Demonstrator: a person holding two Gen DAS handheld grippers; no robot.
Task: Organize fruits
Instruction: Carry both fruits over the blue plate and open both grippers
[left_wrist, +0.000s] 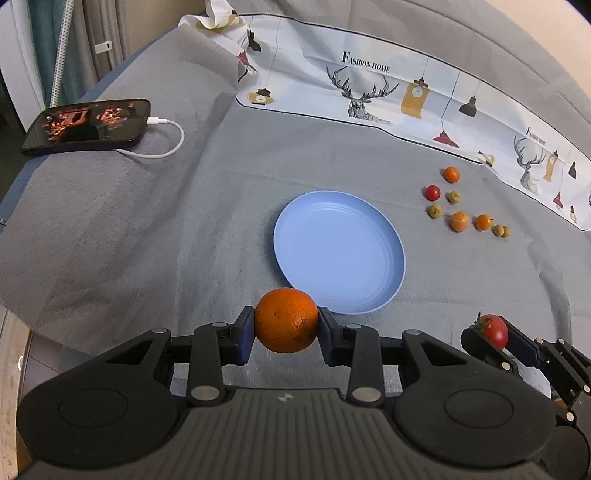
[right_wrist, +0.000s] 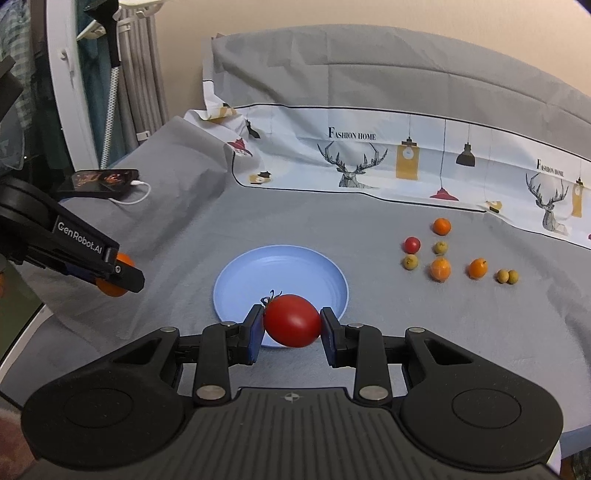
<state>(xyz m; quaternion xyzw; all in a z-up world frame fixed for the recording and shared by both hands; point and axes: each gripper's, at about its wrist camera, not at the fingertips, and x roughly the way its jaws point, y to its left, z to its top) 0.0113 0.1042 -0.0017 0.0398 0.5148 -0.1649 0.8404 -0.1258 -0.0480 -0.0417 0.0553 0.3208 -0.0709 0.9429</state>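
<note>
My left gripper (left_wrist: 286, 325) is shut on a small orange (left_wrist: 286, 319), held just short of the near rim of an empty blue plate (left_wrist: 338, 251). My right gripper (right_wrist: 291, 323) is shut on a red tomato (right_wrist: 292, 320) with a green stem, held over the near edge of the same blue plate (right_wrist: 280, 277). In the left wrist view the right gripper (left_wrist: 496, 334) shows at the lower right with the tomato (left_wrist: 493, 329). In the right wrist view the left gripper (right_wrist: 118, 275) shows at the left with the orange (right_wrist: 114, 286).
Several small fruits lie on the grey cloth right of the plate: oranges (right_wrist: 440, 268), a red tomato (right_wrist: 411, 244) and green ones (right_wrist: 410, 262). A phone (left_wrist: 86, 125) with a white cable lies far left. A printed cloth (left_wrist: 369, 88) runs along the back.
</note>
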